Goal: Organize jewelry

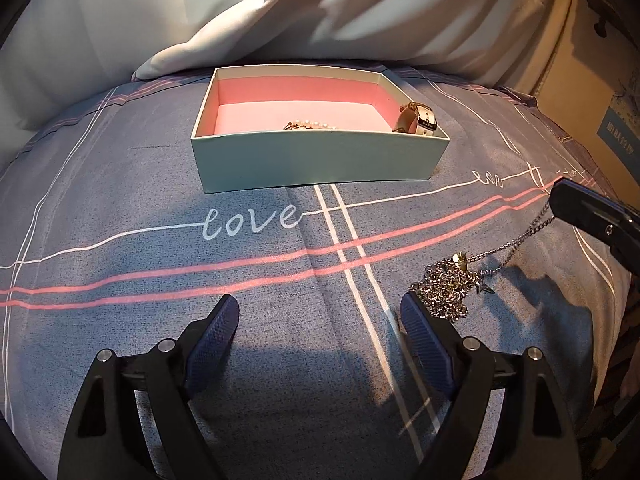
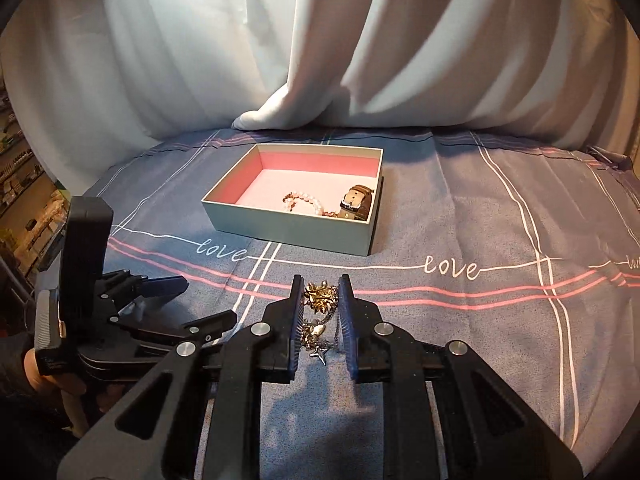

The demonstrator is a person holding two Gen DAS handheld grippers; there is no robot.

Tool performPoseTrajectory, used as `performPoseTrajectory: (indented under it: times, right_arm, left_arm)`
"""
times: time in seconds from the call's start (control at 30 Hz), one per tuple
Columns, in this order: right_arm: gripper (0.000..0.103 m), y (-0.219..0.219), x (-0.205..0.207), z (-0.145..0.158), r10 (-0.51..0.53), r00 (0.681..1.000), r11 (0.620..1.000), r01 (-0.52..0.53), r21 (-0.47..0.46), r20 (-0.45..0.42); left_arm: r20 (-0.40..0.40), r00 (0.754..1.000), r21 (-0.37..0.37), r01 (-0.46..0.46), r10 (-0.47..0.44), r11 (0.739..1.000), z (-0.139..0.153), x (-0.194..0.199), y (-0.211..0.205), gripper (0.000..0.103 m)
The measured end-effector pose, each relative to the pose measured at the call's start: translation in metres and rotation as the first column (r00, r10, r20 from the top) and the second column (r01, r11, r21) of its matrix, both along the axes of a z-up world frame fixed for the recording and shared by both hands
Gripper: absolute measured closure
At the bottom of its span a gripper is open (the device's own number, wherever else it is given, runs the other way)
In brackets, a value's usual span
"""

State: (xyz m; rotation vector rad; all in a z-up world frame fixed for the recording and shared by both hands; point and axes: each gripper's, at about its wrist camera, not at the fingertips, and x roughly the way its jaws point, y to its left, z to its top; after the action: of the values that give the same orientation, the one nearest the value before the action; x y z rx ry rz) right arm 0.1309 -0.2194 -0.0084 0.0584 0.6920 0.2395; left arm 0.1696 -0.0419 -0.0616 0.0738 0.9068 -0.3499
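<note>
A pale green box (image 1: 316, 158) with a pink lining stands on the bedsheet; it also shows in the right wrist view (image 2: 288, 224). Inside lie a pearl bracelet (image 2: 306, 200) and a brown-strapped watch (image 2: 356, 202). A chain necklace (image 1: 450, 286) with a star charm lies bunched on the sheet, one strand rising taut to my right gripper (image 1: 560, 200). In the right wrist view the right gripper (image 2: 320, 300) is shut on the necklace (image 2: 320, 298), whose star charm (image 2: 320, 354) hangs between the fingers. My left gripper (image 1: 316, 312) is open and empty, just left of the chain pile.
The grey-blue bedsheet (image 1: 160, 280) with pink and white stripes and "love" lettering covers the surface. A white curtain (image 2: 320, 40) hangs behind the box, its hem resting on the sheet. A cardboard box (image 1: 592, 72) stands at the far right.
</note>
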Motion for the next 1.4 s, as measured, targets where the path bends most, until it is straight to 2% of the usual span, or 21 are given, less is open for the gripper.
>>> performPoseTrajectory:
  times: [0.37, 0.57, 0.9, 1.07, 1.17, 1.27, 1.4]
  right_arm:
    - [0.085, 0.011, 0.005, 0.075, 0.061, 0.981, 0.998, -0.055, -0.034, 0.186]
    - [0.085, 0.019, 0.003, 0.113, 0.100, 0.955, 0.993, -0.079, -0.086, 0.279]
    - [0.085, 0.034, 0.010, 0.159, 0.160, 0.909, 0.983, -0.114, -0.142, 0.384]
    - [0.085, 0.046, 0.018, 0.168, 0.196, 0.901, 0.978, -0.149, -0.147, 0.388]
    - [0.085, 0.053, 0.019, 0.166, 0.212, 0.902, 0.975, -0.169, -0.143, 0.377]
    - [0.085, 0.056, 0.020, 0.161, 0.213, 0.907, 0.975, -0.174, -0.136, 0.364]
    - [0.085, 0.050, 0.020, 0.155, 0.193, 0.922, 0.980, -0.168, -0.103, 0.335]
  left_arm:
    - [0.001, 1.000, -0.019, 0.008, -0.008, 1.000, 0.004, 0.000, 0.001, 0.023]
    - [0.011, 1.000, -0.024, 0.015, -0.015, 1.000, 0.007, -0.002, 0.000, 0.023]
    - [0.035, 0.999, -0.034, 0.036, -0.034, 0.999, 0.014, -0.005, -0.002, 0.023]
    - [0.047, 0.997, -0.060, 0.058, -0.055, 0.997, 0.020, -0.004, -0.008, 0.027]
    - [0.083, 0.993, -0.073, 0.089, -0.083, 0.993, 0.030, 0.001, -0.020, 0.030]
    - [0.121, 0.987, -0.129, 0.125, -0.110, 0.984, 0.041, 0.011, -0.034, 0.030]
    - [0.151, 0.984, -0.141, 0.116, -0.095, 0.983, 0.045, 0.026, -0.042, 0.031]
